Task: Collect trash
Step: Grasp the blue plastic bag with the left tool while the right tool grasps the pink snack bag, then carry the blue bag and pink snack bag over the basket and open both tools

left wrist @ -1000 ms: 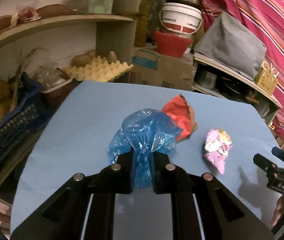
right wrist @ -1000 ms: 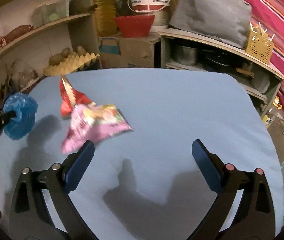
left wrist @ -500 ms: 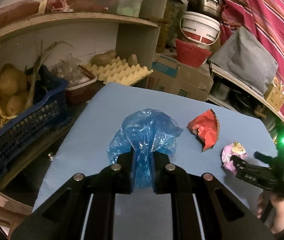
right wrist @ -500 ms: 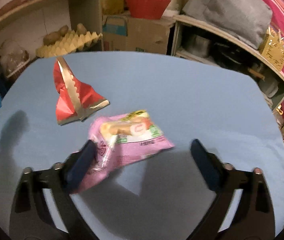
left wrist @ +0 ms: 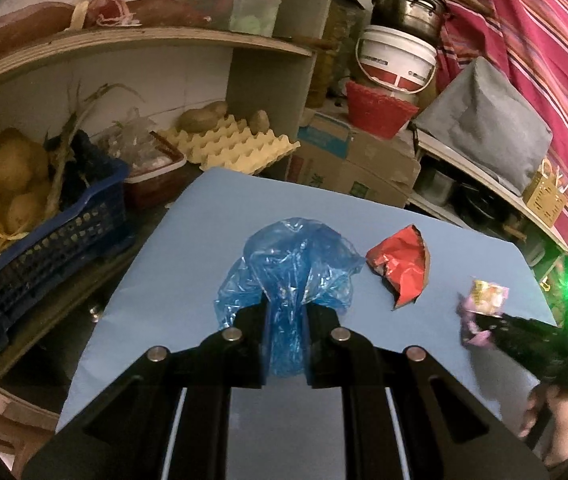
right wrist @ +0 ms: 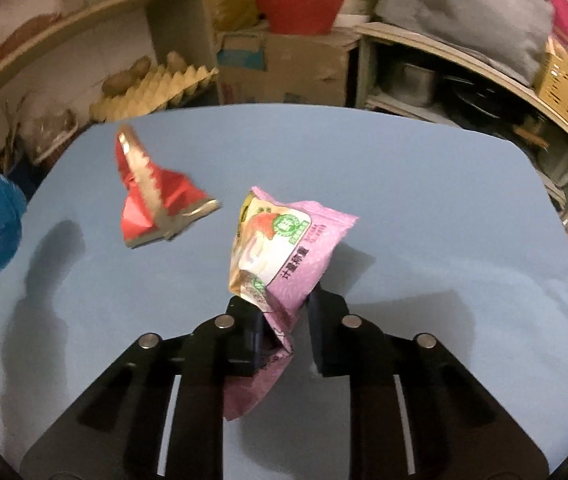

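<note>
Now the blue plastic bag (left wrist: 287, 276) is pinched tight in the left hand-held gripper (left wrist: 285, 344), bunched just above the counter (left wrist: 188, 240). The pink snack wrapper (right wrist: 284, 256) is caught between the closing jaws of the right hand-held gripper (right wrist: 284, 328), pads pressed on it. Farther back, the red wrapper (right wrist: 152, 196) is left lying on the counter.

Blue table (right wrist: 423, 200); red wrapper (right wrist: 156, 204) lying on it.
</note>
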`<control>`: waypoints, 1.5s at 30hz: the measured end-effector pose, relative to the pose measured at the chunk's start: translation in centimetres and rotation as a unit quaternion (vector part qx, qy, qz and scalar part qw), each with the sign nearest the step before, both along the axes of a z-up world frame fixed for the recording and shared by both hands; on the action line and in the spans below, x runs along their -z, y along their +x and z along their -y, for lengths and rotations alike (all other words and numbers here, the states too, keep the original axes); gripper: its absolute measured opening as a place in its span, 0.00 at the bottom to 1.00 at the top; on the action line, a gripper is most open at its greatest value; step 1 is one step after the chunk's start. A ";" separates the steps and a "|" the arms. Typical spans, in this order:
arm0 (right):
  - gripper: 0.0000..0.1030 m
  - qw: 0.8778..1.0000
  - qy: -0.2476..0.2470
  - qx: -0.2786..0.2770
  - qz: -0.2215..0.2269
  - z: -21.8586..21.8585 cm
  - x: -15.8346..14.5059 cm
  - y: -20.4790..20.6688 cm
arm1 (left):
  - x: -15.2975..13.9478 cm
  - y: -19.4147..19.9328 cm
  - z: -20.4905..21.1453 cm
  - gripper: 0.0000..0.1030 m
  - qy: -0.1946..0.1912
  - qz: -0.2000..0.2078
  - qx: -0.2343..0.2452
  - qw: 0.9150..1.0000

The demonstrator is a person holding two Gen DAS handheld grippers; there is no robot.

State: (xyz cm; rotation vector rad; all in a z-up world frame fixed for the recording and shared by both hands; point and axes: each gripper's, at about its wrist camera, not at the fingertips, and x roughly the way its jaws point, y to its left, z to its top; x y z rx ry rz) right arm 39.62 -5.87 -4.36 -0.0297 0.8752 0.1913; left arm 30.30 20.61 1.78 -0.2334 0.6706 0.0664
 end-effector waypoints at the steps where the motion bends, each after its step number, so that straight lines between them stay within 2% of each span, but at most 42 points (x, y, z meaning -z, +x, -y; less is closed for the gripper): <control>1: 0.18 1.000 0.002 0.003 0.002 0.8 -0.2 -0.3 | 0.0 0.0 0.2 0.12 -0.001 0.000 0.001 1.000; 5: 0.18 1.000 -0.006 0.021 0.018 4.7 -1.5 -2.4 | 0.0 0.3 1.3 0.12 -0.004 0.000 0.012 1.000; 10: 0.18 0.998 -0.007 0.055 0.032 10.7 -2.4 -5.4 | 0.3 0.7 4.6 0.12 -0.001 -0.005 0.043 0.999; 19: 0.18 0.987 -0.012 0.151 0.046 24.2 -2.9 -11.4 | 1.2 1.3 12.7 0.12 0.005 -0.014 0.109 0.994; 24: 0.18 0.978 0.011 0.202 0.052 31.0 -3.3 -14.4 | 1.0 0.7 18.1 0.12 0.023 -0.006 0.148 0.989; 27: 0.18 0.973 0.014 0.223 0.055 34.3 -3.5 -16.2 | 0.5 0.1 22.6 0.12 0.030 0.003 0.183 0.983; 31: 0.18 0.967 0.028 0.245 0.056 37.6 -3.7 -17.9 | -0.4 -1.1 29.9 0.12 0.036 0.015 0.240 0.970; 36: 0.18 0.957 0.055 0.277 0.063 41.9 -3.9 -20.7 | -1.5 -2.0 38.6 0.12 0.005 0.022 0.300 0.954; 38: 0.18 0.954 0.062 0.285 0.067 42.9 -3.9 -21.5 | -1.7 -2.5 42.2 0.12 0.007 0.026 0.320 0.947; 42: 0.18 0.950 0.036 0.301 0.071 44.2 -3.9 -22.3 | -1.1 -3.0 48.7 0.12 -0.003 0.016 0.353 0.935; 45: 0.19 0.949 0.046 0.305 0.068 45.0 -3.5 -22.6 | -0.8 -3.4 52.0 0.12 0.006 0.016 0.369 0.929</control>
